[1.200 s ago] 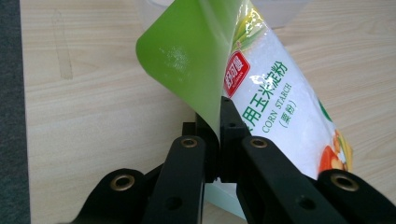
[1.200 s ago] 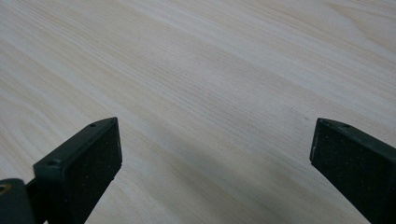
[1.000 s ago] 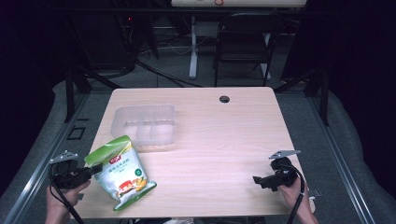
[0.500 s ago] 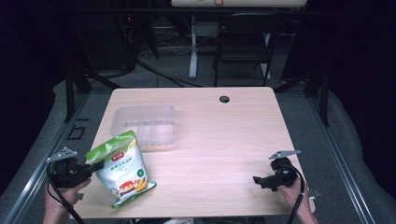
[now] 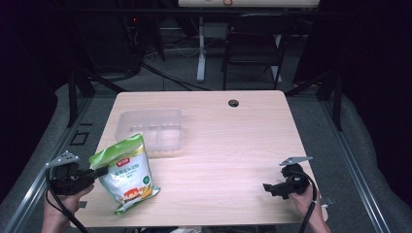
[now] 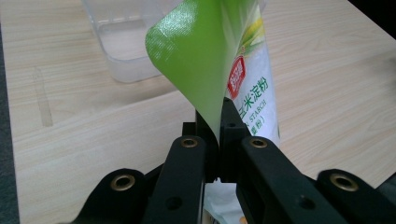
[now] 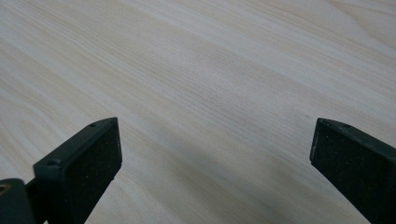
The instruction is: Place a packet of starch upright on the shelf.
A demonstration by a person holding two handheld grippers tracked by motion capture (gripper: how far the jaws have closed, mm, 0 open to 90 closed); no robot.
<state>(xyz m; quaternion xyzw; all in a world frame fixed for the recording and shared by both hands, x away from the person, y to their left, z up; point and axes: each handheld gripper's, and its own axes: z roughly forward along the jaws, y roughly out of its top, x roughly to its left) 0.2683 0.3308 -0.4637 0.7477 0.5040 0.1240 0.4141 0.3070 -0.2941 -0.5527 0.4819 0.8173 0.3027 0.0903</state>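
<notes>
Starch bag (image 5: 125,177), green and white, sits near the table's (image 5: 233,145) front-left corner, its long axis running from the front edge toward the clear plastic container (image 5: 150,130) just behind it. The left gripper (image 5: 99,172) is clamped on the bag's left edge; in the left gripper view the jaws pinch the green film (image 6: 201,60). The right gripper (image 5: 268,187) rests near the front-right corner, jaws spread wide, well apart from the bag. Judgement: the container lies directly beyond the bag, nearer the left hand.
</notes>
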